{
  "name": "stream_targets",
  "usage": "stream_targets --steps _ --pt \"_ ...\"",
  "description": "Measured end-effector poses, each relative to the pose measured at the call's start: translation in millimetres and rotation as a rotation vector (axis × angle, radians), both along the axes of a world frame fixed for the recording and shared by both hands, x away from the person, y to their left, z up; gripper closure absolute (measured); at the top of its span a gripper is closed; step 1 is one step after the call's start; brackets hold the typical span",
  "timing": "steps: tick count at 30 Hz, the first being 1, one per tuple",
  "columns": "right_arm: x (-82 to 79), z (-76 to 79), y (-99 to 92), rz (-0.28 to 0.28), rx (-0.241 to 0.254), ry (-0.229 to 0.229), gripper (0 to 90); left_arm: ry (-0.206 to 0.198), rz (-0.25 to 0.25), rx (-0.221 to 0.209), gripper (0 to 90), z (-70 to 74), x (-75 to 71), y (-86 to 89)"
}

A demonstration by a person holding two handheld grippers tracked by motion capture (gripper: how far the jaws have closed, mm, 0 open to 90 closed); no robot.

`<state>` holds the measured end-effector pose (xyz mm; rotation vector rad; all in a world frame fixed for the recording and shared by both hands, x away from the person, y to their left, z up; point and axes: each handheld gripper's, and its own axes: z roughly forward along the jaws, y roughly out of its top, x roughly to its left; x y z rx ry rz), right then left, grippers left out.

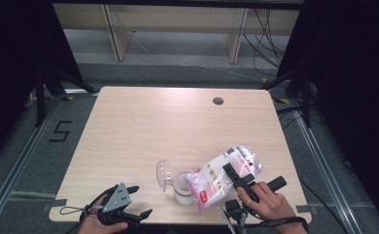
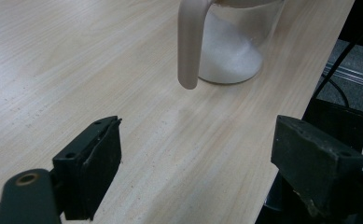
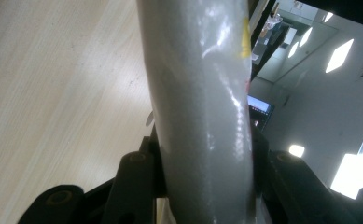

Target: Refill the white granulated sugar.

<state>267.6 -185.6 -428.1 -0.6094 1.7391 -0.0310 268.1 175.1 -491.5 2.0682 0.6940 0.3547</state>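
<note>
Two grippers were at work near the front edge of the table (image 1: 143, 122). The right gripper (image 1: 236, 176), in the person's right hand (image 1: 270, 202), had its jaws clamped on a plastic bag (image 1: 223, 176) of white grains with red print. In the right gripper view the bag (image 3: 202, 102) rose straight up between the two black jaws, squeezed on both sides. From the high view the bag lay tilted, its lower end over the mouth of a clear jug (image 1: 182, 187) that stood on the table near the front edge. A clear lid (image 1: 163, 173) stood open at the jug's far-left side, seemingly attached to it.

The left gripper (image 1: 137, 201) rested low at the front left of the table, held by the left hand (image 1: 97, 223), well apart from the jug. Its jaws stood wide with nothing between them. In the left gripper view the jug (image 2: 233, 46) sat ahead of the jaws near the table's edge, a heap of white grains in its bottom and its pale handle (image 2: 191, 42) turned towards the camera.
</note>
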Motion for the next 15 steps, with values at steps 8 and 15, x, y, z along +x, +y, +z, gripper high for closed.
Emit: stream_targets --steps 8,15 --pt "-0.6 0.5 0.6 0.006 -0.003 -0.006 66.9 -0.001 0.001 -0.001 15.8 -0.4 0.1 -0.1" --pt "-1.8 2.5 -1.1 0.002 0.000 -0.006 67.1 -0.001 0.002 -0.002 15.8 -0.3 0.1 0.0"
